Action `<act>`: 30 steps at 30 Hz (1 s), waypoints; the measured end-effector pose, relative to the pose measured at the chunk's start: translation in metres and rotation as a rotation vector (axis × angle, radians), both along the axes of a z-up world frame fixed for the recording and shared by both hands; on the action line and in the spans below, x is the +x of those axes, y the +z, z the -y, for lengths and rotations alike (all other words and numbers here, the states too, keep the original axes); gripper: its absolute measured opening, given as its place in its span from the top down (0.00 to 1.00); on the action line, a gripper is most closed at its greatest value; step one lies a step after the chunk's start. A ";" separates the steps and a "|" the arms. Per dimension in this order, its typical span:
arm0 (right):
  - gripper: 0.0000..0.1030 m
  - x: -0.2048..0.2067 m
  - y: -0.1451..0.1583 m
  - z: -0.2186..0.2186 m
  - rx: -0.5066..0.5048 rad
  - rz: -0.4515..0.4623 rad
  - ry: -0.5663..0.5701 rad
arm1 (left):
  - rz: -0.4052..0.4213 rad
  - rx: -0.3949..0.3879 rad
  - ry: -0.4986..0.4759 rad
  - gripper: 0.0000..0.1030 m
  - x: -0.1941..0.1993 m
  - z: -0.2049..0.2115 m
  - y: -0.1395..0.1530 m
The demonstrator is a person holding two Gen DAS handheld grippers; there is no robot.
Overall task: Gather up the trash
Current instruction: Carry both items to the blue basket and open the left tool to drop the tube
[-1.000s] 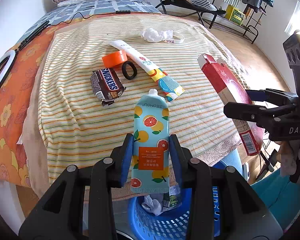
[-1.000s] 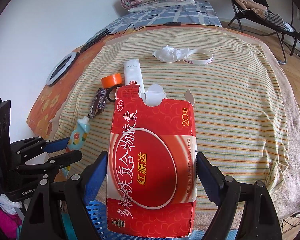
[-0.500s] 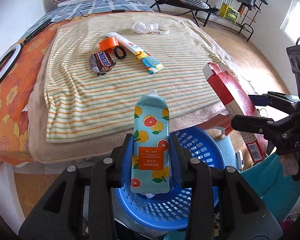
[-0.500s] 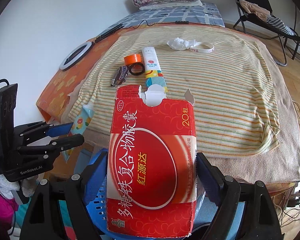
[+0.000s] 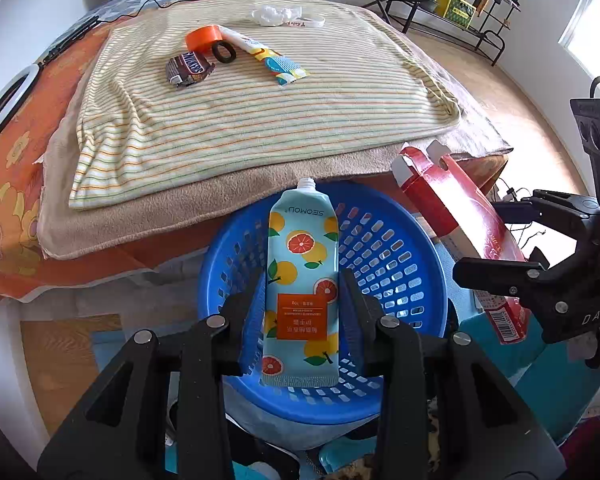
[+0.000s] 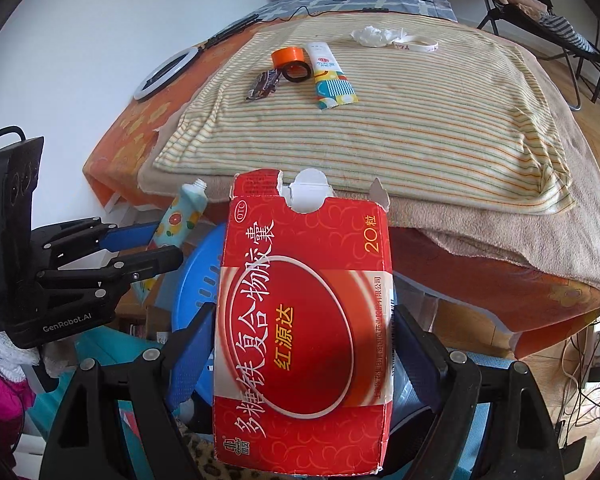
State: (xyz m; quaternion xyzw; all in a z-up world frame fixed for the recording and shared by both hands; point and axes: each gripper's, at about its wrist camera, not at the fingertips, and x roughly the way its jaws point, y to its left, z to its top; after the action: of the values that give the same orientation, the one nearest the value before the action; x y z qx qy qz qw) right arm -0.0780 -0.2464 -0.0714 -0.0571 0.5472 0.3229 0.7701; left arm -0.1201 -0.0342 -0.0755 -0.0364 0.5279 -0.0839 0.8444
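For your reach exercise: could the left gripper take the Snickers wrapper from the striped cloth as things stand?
Probably not: the left gripper is shut on the hand-cream tube over the blue basket, away from the Snickers wrapper.

A light blue tube (image 5: 300, 280) with orange fruit pictures has no cap and hangs over the round blue basket (image 5: 396, 248). A red box (image 6: 304, 332) with a torn-open top is held beside it. A Snickers wrapper (image 5: 188, 69) lies on the striped bed cover.

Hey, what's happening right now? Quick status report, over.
Left gripper shut on fruit-print tube, above blue basket. Right gripper shut on red carton, beside the basket. Nothing in the way.
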 end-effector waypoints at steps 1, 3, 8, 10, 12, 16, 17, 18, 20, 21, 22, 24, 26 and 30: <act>0.16 -0.002 -0.003 0.000 -0.006 -0.006 0.002 | -0.007 0.000 0.000 0.65 -0.001 0.001 -0.003; 0.16 -0.006 -0.009 0.000 -0.014 -0.014 0.006 | -0.023 -0.001 0.001 0.65 -0.003 0.002 -0.011; 0.16 -0.011 -0.019 -0.004 -0.041 -0.019 0.021 | -0.061 0.005 0.003 0.65 -0.007 0.000 -0.028; 0.16 -0.013 -0.024 -0.004 -0.051 -0.024 0.026 | -0.074 0.005 0.006 0.65 -0.007 0.000 -0.033; 0.16 -0.014 -0.028 -0.005 -0.059 -0.032 0.030 | -0.082 0.007 0.008 0.65 -0.007 -0.001 -0.037; 0.16 -0.016 -0.035 -0.008 -0.071 -0.037 0.039 | -0.091 0.010 0.011 0.65 -0.008 -0.002 -0.042; 0.16 -0.016 -0.037 -0.008 -0.074 -0.039 0.041 | -0.093 0.010 0.011 0.65 -0.008 -0.002 -0.043; 0.16 -0.016 -0.038 -0.009 -0.076 -0.042 0.041 | -0.095 0.010 0.012 0.65 -0.008 -0.002 -0.044; 0.16 -0.016 -0.041 -0.010 -0.079 -0.048 0.043 | -0.098 0.012 0.014 0.65 -0.008 -0.002 -0.047; 0.16 -0.016 -0.042 -0.010 -0.081 -0.050 0.045 | -0.100 0.013 0.016 0.65 -0.008 -0.002 -0.047; 0.16 -0.015 -0.043 -0.012 -0.083 -0.051 0.047 | -0.103 0.013 0.016 0.65 -0.007 -0.002 -0.048; 0.16 -0.014 -0.045 -0.013 -0.088 -0.052 0.048 | -0.109 0.013 0.014 0.65 -0.007 -0.002 -0.049; 0.16 -0.014 -0.047 -0.014 -0.090 -0.053 0.048 | -0.114 0.012 0.011 0.65 -0.006 -0.001 -0.051; 0.15 -0.013 -0.047 -0.015 -0.095 -0.052 0.049 | -0.118 0.016 0.012 0.65 -0.004 0.001 -0.053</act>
State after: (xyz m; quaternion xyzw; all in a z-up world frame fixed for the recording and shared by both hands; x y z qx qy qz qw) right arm -0.0910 -0.2316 -0.1188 -0.0989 0.5802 0.3168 0.7438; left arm -0.1244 -0.0349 -0.1284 -0.0374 0.5772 -0.0723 0.8126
